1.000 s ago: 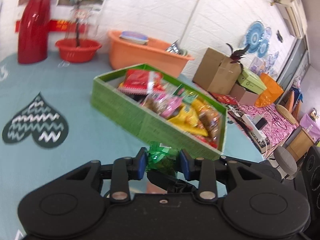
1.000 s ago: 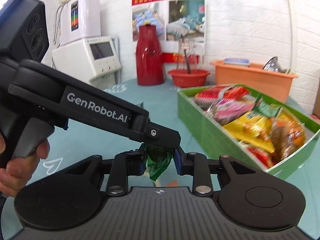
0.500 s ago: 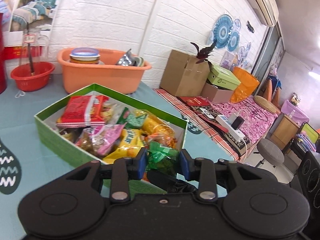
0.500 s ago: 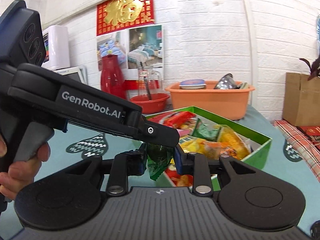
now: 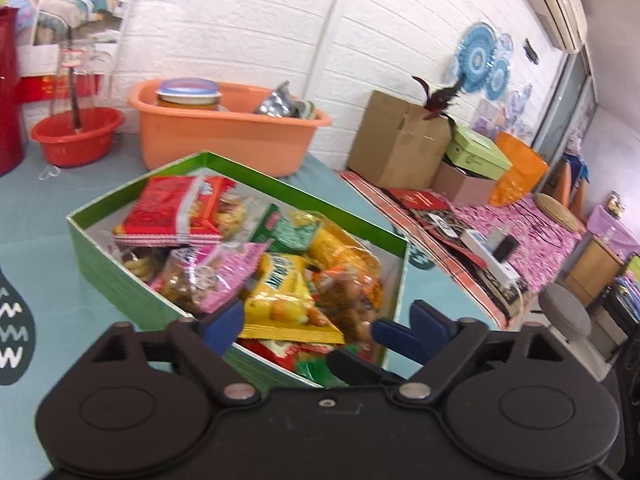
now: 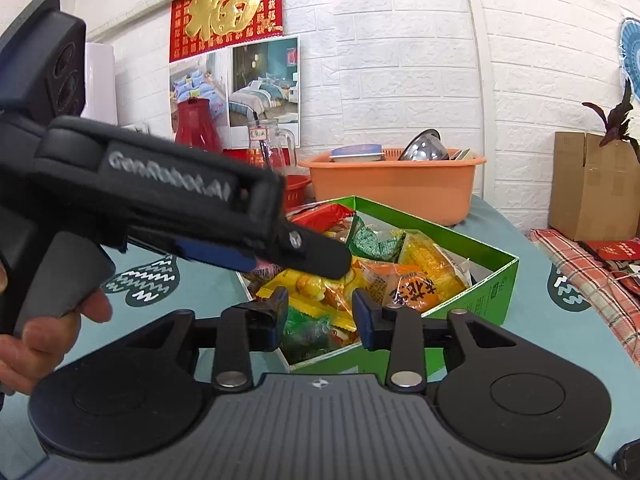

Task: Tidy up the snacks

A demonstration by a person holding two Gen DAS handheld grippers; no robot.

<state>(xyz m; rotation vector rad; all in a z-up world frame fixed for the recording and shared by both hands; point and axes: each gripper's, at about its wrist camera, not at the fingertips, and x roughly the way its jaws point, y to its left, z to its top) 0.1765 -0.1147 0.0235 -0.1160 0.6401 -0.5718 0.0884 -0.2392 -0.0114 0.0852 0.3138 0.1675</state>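
The green box (image 5: 120,276) looks like matt card with a fine ribbed outer face. The snack packets (image 5: 288,292) inside are glossy, crinkled plastic film. The worktop (image 5: 48,208) wears a smooth, matt teal cloth. The orange tub (image 5: 224,140) and red bowl (image 5: 76,140) are smooth, slightly shiny plastic. The brown carton (image 5: 396,140) is dull cardboard. The wall (image 6: 400,60) is white-painted textured brick.
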